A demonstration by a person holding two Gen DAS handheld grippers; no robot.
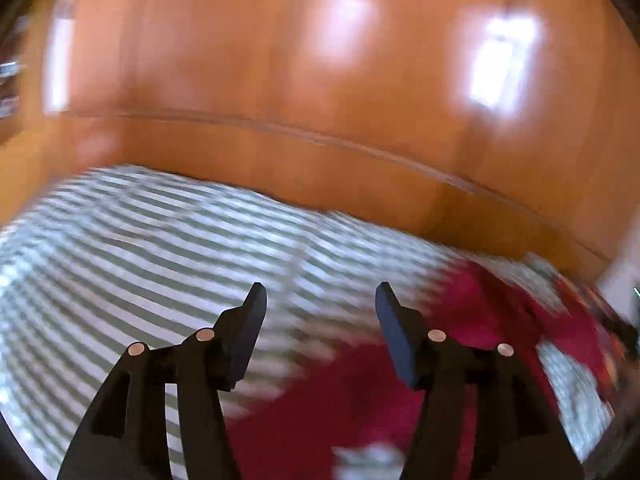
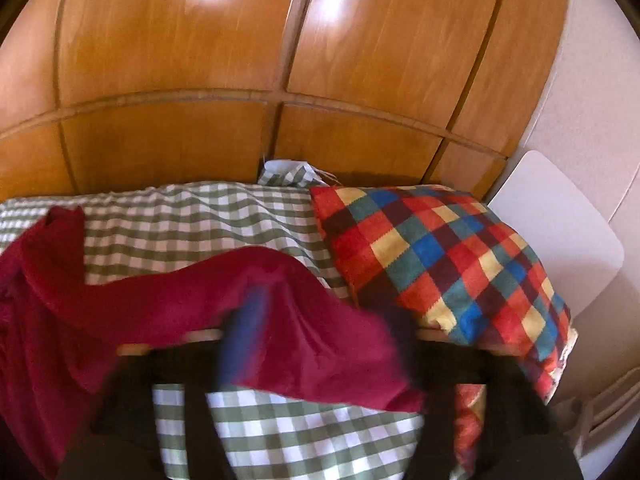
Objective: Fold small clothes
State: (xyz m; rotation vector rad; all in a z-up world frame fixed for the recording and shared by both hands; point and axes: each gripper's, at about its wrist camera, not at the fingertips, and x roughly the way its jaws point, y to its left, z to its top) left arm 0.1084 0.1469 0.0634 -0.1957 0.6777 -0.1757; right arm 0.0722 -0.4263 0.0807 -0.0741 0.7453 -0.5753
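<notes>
Left black two-finger gripper (image 1: 320,300) spread wide, empty, above dark red fabric garment (image 1: 360,392). Right gripper (image 2: 312,320) buried under garment; grip unclear. Garment draped over green-white checked bedsheet (image 2: 192,216). Best: flatten first, avoid multicoloured checked pillow (image 2: 440,264).

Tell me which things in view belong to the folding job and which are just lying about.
Part of the job:
- red garment, draped over the right gripper, whose fingers it hides
- left gripper, open, holding nothing
- green checked bedsheet, the folding surface

Just lying about:
- multicoloured checked pillow
- wooden headboard
- white board beside the bed
</notes>
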